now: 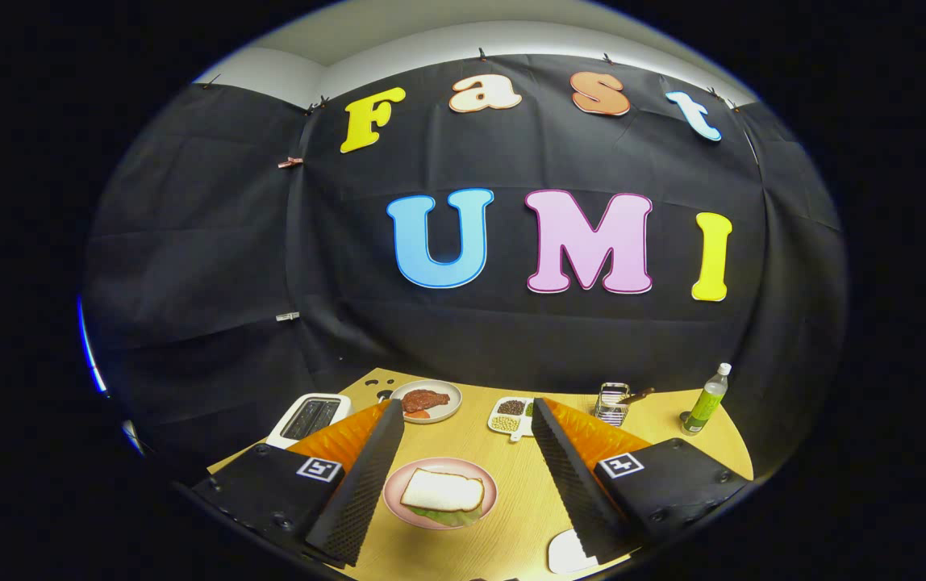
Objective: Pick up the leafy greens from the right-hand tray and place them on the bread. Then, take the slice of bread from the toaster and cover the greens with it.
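A pink plate (397, 484) sits on the wooden table between my two fingers. On it lies a slice of white bread (442, 490) with leafy greens (448, 515) peeking out from under its near edge. My gripper (467, 415) hangs above the table, open, with nothing between its fingers. A white toaster (310, 418) stands beyond the left finger; its slots look dark and I see no bread standing out of them. A white tray edge (566, 553) shows beside the right finger's base, mostly hidden by it.
A white plate with a piece of meat (426, 400) stands at the back. A divided white dish of beans (509, 416), a wire basket with a utensil (613, 403) and a green bottle (707, 400) stand to the back right.
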Demonstrator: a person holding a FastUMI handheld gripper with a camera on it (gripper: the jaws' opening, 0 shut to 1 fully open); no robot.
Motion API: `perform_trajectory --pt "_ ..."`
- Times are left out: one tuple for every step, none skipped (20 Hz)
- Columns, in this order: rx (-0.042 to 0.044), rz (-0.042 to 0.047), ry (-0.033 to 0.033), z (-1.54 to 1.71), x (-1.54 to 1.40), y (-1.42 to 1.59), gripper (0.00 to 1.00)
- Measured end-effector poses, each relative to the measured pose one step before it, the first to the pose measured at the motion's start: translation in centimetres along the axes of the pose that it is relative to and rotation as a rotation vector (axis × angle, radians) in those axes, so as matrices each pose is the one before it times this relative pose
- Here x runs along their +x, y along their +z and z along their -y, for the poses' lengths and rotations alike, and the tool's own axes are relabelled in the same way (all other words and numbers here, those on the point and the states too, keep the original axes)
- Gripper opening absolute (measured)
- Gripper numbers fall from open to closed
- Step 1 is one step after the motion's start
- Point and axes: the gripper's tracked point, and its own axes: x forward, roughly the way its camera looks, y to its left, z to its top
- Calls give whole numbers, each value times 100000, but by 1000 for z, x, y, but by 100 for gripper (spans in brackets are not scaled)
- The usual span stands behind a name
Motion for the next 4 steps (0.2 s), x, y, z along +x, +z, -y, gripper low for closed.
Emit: perform_trajectory --pt "-235 77 113 132 -134 19 99" --pt "-34 -152 -152 254 47 -26 99" --pt "180 -55 407 20 -25 105 99" --pt "209 -38 110 113 -29 24 99"
